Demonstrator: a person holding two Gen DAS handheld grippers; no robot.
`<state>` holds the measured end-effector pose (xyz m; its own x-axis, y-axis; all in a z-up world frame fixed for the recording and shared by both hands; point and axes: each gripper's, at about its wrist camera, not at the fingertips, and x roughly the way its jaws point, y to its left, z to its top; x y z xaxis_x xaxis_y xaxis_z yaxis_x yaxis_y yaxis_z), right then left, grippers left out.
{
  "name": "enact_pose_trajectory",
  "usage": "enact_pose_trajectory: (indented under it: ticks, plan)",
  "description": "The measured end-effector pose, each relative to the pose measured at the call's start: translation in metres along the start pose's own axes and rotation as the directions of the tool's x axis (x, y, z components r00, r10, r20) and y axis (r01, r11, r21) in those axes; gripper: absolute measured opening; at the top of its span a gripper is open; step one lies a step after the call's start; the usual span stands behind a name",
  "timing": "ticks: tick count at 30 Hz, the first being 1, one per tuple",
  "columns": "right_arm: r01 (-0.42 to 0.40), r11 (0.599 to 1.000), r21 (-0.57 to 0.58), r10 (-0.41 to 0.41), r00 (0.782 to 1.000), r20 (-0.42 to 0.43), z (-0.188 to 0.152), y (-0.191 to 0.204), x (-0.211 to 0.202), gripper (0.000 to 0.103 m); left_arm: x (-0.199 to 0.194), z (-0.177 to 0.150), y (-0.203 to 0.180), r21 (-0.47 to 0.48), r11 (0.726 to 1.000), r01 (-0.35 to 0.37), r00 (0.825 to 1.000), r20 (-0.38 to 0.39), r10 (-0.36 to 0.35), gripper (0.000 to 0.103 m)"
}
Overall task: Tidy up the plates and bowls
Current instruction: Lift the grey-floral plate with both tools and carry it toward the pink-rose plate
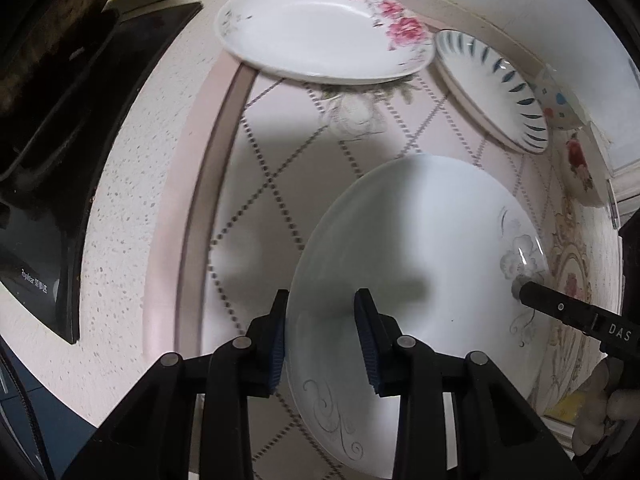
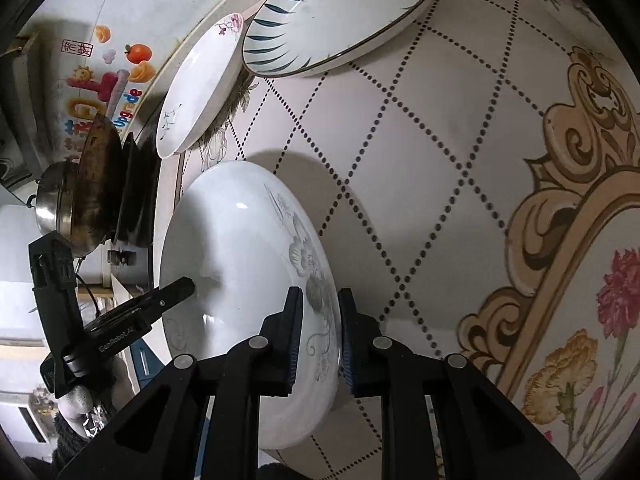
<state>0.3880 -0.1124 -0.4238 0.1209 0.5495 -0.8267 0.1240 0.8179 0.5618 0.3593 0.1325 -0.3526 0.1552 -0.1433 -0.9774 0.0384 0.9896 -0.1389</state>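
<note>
A white deep plate with a grey flower print (image 1: 420, 248) (image 2: 240, 248) lies on the patterned mat. My left gripper (image 1: 322, 336) straddles its near-left rim, one pad outside the edge and one on the inner slope, shut on the plate. My right gripper (image 2: 320, 336) clamps the opposite rim by the grey flower, pads tight on both sides. Each gripper shows in the other's view: the right gripper (image 1: 520, 290) at the plate's right edge, the left gripper (image 2: 188, 284) at its left edge. Farther back lie a pink-flowered plate (image 1: 320, 28) (image 2: 200, 84) and a blue-leaf plate (image 1: 492, 88) (image 2: 340, 12).
A small dotted bowl (image 1: 560, 108) and a red-flowered dish (image 1: 580, 168) stand at the right by the wall. A black hob (image 1: 80, 120) borders the mat on the left, with a dark wok (image 2: 96, 184) and a steel pot (image 2: 52, 200) on it. Gloved hands (image 1: 600, 400) hold the grippers.
</note>
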Motion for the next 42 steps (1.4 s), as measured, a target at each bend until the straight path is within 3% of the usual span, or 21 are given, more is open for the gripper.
enact_pose_trajectory:
  ticks: [13, 23, 30, 42]
  plan:
    - [-0.004, 0.999, 0.048, 0.001, 0.998, 0.066, -0.008, -0.065, -0.092, 0.020, -0.016, 0.011, -0.093, 0.072, 0.994, 0.079, 0.996, 0.041, -0.082, 0.030]
    - [0.027, 0.992, 0.125, -0.039, 0.994, 0.099, -0.014, -0.141, -0.133, 0.020, 0.027, 0.016, -0.167, 0.137, 0.986, 0.093, 0.996, -0.002, -0.093, 0.030]
    - [0.036, 0.989, 0.140, -0.047, 0.996, 0.078, -0.008, -0.177, -0.130, 0.020, 0.051, 0.016, -0.182, 0.132, 0.989, 0.070, 0.997, -0.022, -0.067, 0.030]
    - [0.044, 0.994, 0.096, -0.051, 0.997, 0.066, -0.007, -0.178, -0.125, 0.020, 0.063, 0.019, -0.185, 0.112, 0.993, 0.027, 1.000, 0.000, -0.027, 0.031]
